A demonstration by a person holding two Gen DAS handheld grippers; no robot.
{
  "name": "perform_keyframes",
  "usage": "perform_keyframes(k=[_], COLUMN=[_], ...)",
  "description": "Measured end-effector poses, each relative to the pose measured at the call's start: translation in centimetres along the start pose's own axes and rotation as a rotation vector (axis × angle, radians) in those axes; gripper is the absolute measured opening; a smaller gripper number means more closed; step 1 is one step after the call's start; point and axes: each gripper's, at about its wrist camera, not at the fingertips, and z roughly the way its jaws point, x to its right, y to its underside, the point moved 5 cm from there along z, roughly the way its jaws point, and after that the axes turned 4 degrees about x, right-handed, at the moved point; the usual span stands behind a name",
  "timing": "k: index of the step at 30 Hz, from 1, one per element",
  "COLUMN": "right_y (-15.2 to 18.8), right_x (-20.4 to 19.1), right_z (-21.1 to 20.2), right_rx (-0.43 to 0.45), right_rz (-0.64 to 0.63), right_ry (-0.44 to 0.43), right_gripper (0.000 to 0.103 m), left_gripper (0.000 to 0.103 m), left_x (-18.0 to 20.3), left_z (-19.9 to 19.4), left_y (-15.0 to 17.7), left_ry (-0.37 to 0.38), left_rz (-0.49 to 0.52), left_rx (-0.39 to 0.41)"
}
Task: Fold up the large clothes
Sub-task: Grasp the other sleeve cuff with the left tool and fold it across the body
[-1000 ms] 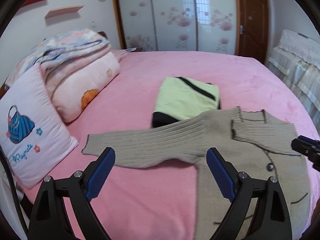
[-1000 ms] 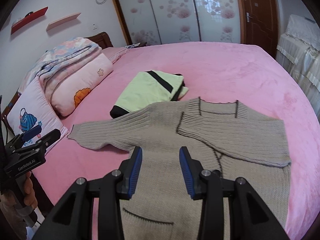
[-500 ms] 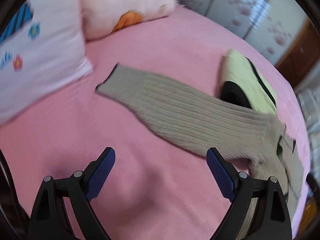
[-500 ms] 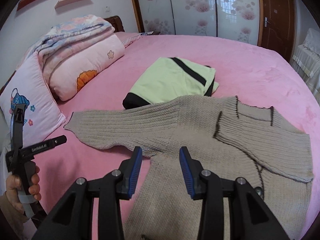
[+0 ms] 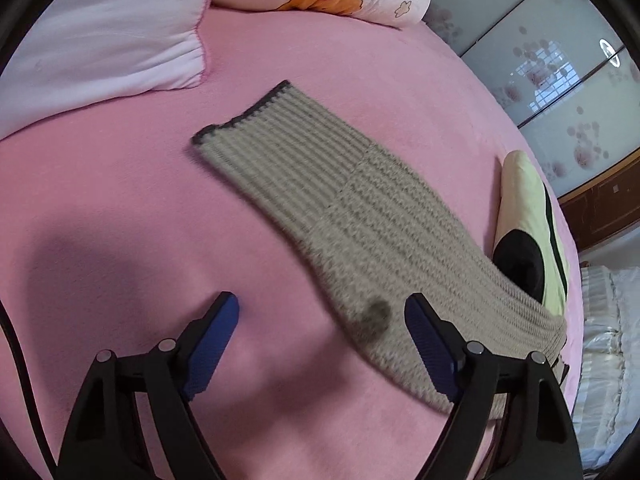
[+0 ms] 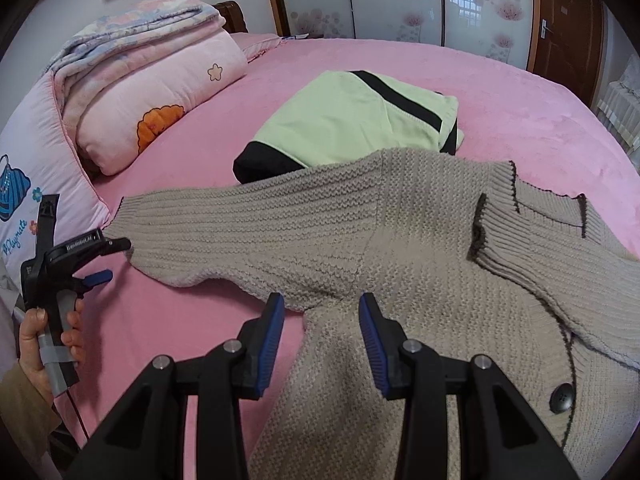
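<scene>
A beige knit cardigan (image 6: 400, 240) with dark trim lies flat on the pink bed (image 6: 520, 92). One sleeve is folded across its chest; the other sleeve (image 5: 340, 208) stretches out to the left, with its cuff (image 5: 240, 116) free. My left gripper (image 5: 320, 328) is open and hovers just above this sleeve's lower edge. It also shows in the right wrist view (image 6: 108, 260), beside the cuff. My right gripper (image 6: 322, 328) is open and empty, low over the cardigan's armpit.
A folded light-green and black garment (image 6: 352, 120) lies behind the cardigan. Pillows and a folded quilt (image 6: 140, 80) are stacked at the left. A white pillow (image 5: 100, 32) is near the cuff. A wardrobe (image 6: 400, 0) and door stand behind.
My left gripper has swung left and dropped close to the outstretched sleeve, still open. My right gripper has moved nearer the cardigan's armpit. The cardigan has not moved.
</scene>
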Motion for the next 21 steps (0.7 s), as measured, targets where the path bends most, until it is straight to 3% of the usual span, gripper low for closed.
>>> perform_keyframes(k=[4, 6, 7, 8, 14, 18, 21], right_y=[0.0, -0.1, -0.1, -0.1, 0.8, 2.2, 3.2], right_x=[0.7, 1.0, 1.3, 1.6, 4.1, 7.2, 9.6], right_z=[1.1, 1.5, 1.6, 1.6, 1.0, -0.6, -2.1], right_rx=[-0.011, -0.014, -0.013, -0.014, -0.017, -0.014, -0.002], right_rz=[0.007, 0.011, 0.015, 0.02, 0.071, 0.136, 0.183], right_ry=[0.012, 0.017, 0.019, 0.021, 0.021, 0.024, 0.034], right_gripper=[0.039, 0.039, 0.039, 0.039, 0.039, 0.039, 0.039], left_gripper=[0.047, 0.038, 0.022, 0.016, 0.01, 0.009, 0.009], left_x=[2.4, 3.4, 3.9, 4.5, 8.8, 15.6, 23.6], left_z=[2.3, 3.1, 3.4, 3.7, 0.9, -3.8, -7.3], left_y=[-0.6, -0.6, -0.6, -0.7, -0.2, 1.5, 4.9], left_ry=[0.018, 0.006, -0.012, -0.03, -0.131, -0.045, 0.083], left_rz=[0.045, 0.073, 0.095, 0.121, 0.277, 0.397, 0.544], left_rx=[-0.018, -0.024, -0.013, -0.002, 0.14, 0.242, 0.275])
